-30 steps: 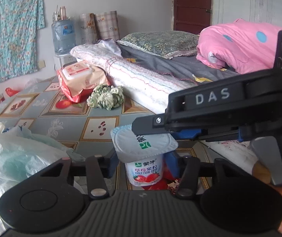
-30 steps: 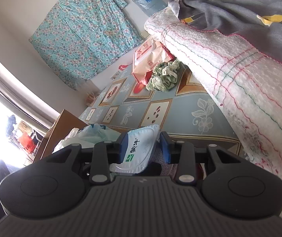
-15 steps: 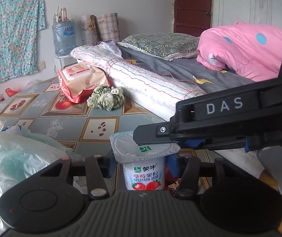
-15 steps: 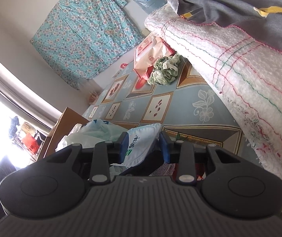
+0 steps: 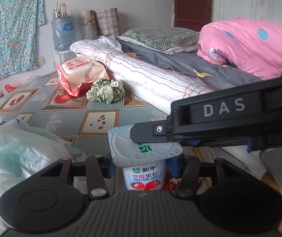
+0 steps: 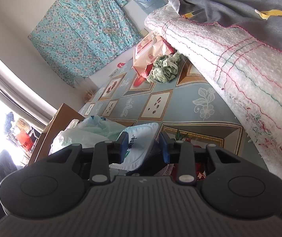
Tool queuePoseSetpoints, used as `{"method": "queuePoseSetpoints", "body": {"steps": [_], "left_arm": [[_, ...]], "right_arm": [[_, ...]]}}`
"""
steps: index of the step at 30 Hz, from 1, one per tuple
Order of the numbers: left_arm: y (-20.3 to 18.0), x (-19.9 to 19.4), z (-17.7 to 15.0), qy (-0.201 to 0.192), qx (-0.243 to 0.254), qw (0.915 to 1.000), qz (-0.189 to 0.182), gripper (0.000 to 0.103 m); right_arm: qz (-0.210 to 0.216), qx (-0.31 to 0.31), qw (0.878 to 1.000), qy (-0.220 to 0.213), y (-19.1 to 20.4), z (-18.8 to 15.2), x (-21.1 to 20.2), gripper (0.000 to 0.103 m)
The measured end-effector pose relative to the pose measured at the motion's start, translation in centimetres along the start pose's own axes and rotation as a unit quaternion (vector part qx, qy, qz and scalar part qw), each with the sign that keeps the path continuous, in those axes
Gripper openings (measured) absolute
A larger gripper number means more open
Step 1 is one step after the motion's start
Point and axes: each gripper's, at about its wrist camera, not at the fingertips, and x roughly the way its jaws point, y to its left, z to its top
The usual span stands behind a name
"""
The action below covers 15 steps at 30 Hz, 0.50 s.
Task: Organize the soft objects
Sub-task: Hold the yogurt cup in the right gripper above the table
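Note:
A white yogurt cup [image 5: 144,165] with a strawberry label stands upright between my left gripper's [image 5: 143,167] blue pads, which are shut on its body. My right gripper [image 6: 143,147] reaches in from the right over the cup's foil lid [image 6: 141,144]; in the right wrist view its pads stand on either side of the lid, and it is not clear whether they pinch it. A green scrunchie [image 5: 105,92] and a red-and-cream wet-wipes pack [image 5: 79,73] lie farther off on the patterned floor mat [image 5: 66,116].
Crumpled plastic bags [image 5: 16,150] lie at the left. A bed with a white knitted blanket [image 5: 152,75], grey sheet, pillow and pink quilt [image 5: 245,45] runs along the right. A water jug [image 5: 63,33] stands by the far wall. A cardboard box [image 6: 62,118] is behind the bags.
The yogurt cup has tilted upright and sunk a little in the left gripper's view. The right gripper has stayed over the lid and shifted slightly right.

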Motion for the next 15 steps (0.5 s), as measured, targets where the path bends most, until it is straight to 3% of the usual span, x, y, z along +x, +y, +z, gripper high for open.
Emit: {"method": "queuePoseSetpoints", "body": {"steps": [15], "left_arm": [[-0.29, -0.68, -0.09, -0.014, -0.001, 0.9999, -0.009, 0.050]], "right_arm": [[-0.013, -0.026, 1.000, -0.007, 0.86, -0.20, -0.38, 0.034]]}}
